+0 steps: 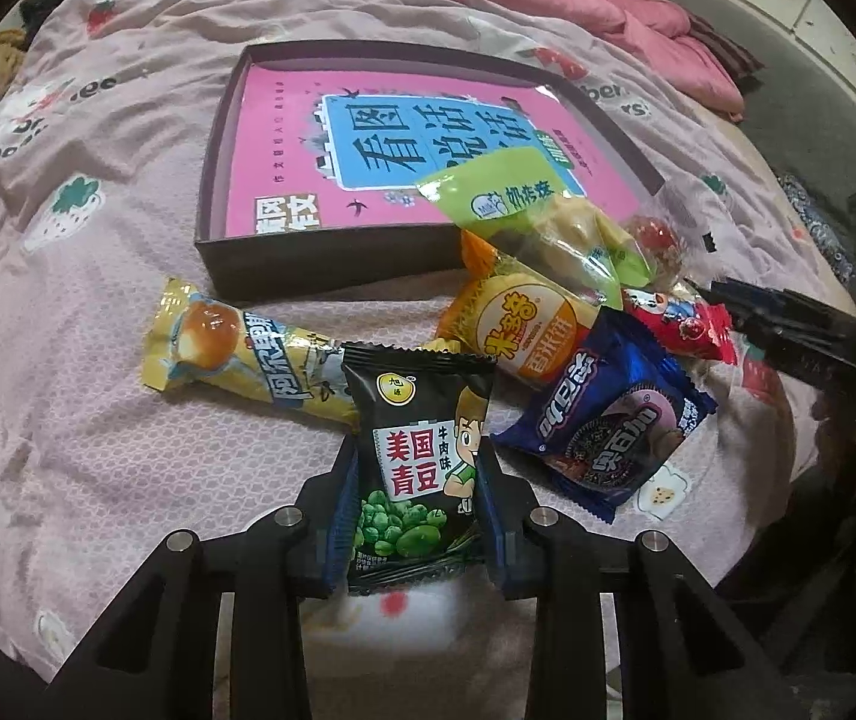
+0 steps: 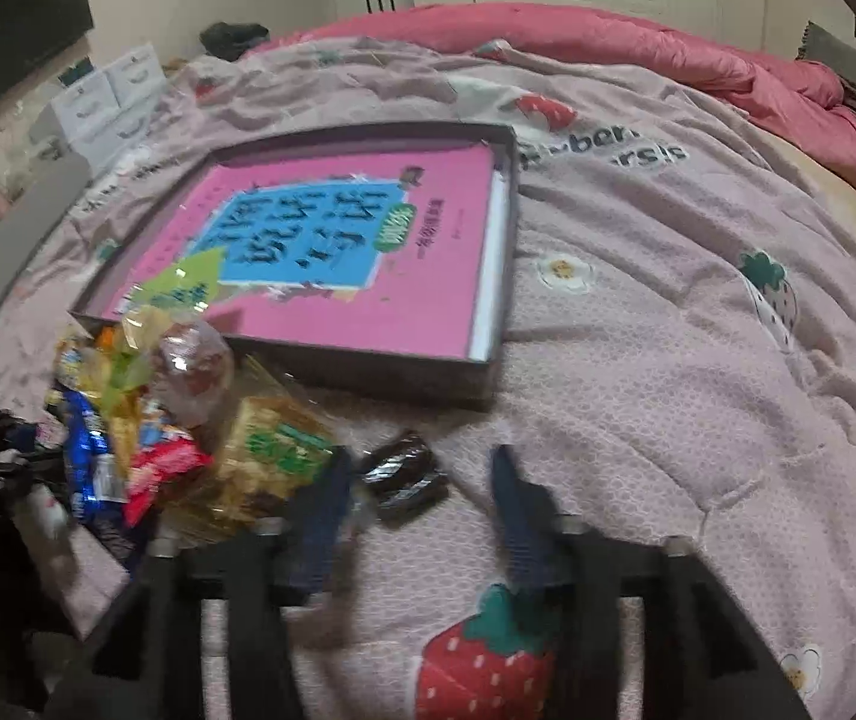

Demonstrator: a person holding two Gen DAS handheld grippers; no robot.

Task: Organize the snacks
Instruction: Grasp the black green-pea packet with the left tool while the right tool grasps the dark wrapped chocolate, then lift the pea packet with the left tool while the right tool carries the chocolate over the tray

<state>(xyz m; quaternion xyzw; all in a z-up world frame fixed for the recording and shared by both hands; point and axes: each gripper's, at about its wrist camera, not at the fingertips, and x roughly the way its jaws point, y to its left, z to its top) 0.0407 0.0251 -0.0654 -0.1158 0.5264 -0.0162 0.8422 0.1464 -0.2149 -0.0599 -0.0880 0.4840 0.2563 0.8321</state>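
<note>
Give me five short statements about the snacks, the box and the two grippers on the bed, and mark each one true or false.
1. The left gripper has its pads closed on the black green-pea packet. True.
2. The dark shallow box already holds several snack packets laid flat in a row. False: it holds a pink book; only the green wrapper at the top of the pile leans over its near corner.
3. The right gripper grips the blue cookie packet. False: its jaws stand open, with only a small dark wrapped snack lying between them.
4. The yellow tube-shaped packet lies on the bedspread, outside the box. True.
5. The bedspread is plain white. False: it is pink with strawberry prints.
</note>
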